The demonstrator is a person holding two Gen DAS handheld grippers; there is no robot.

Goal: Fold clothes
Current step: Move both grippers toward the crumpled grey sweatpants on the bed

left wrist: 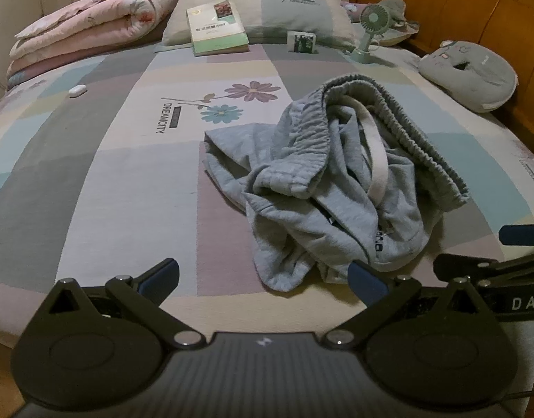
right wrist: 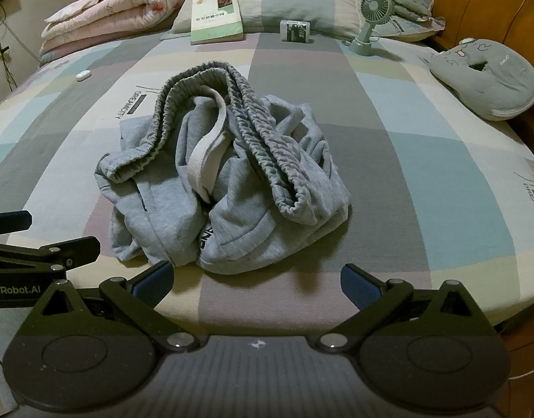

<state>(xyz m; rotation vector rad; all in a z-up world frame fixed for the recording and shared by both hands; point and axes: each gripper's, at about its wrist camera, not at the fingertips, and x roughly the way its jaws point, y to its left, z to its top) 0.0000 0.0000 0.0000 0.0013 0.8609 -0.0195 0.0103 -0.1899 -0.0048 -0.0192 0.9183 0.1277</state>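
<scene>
A crumpled pair of light grey sweatpants (left wrist: 336, 181) (right wrist: 225, 181) lies in a heap on the bed, its elastic waistband (right wrist: 263, 139) on top and a white drawstring (right wrist: 206, 149) showing. My left gripper (left wrist: 265, 284) is open, just short of the heap's near edge, nothing between its fingers. My right gripper (right wrist: 256, 282) is open too, close in front of the heap's near edge. Each gripper shows at the side edge of the other's view.
The bed has a patchwork sheet (right wrist: 423, 174). At the far end lie a folded pink quilt (left wrist: 89, 28), a pillow (left wrist: 301, 10) with a book (left wrist: 216, 24), a small box (left wrist: 301, 42), a desk fan (left wrist: 369, 28) and a grey cushion (left wrist: 470, 76). A wooden headboard (left wrist: 476, 10) stands to the right.
</scene>
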